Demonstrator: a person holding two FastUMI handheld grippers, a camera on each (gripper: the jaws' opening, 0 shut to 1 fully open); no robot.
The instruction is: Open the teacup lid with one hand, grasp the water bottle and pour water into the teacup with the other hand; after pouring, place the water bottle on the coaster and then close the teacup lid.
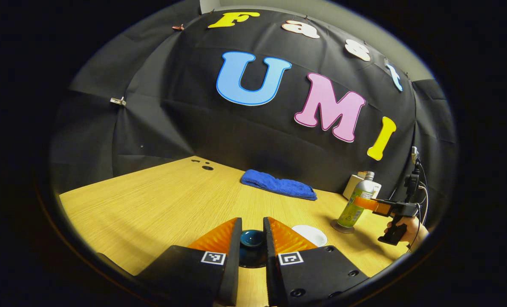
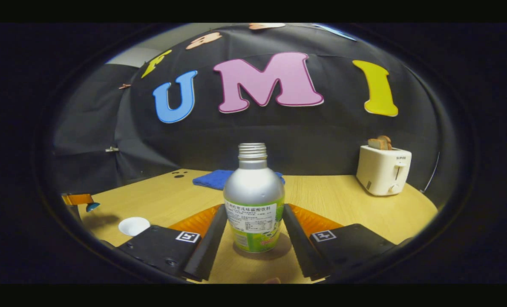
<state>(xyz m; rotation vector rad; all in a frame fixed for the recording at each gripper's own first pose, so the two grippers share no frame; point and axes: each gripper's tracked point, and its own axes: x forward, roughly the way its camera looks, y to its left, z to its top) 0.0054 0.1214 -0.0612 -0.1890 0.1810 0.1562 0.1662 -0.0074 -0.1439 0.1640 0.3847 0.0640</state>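
Fingers (image 2: 213, 238) flanking bottle (image 2: 253, 200), uncrowded

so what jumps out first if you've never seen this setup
The silver metal bottle with a green label stands uncapped on a round coaster between the right tongs, which flank it. Nearer the left tongs, a dark blue teacup lid sits between the fingers, a white saucer beside it. Behind lie a folded blue towel and a cream toaster.
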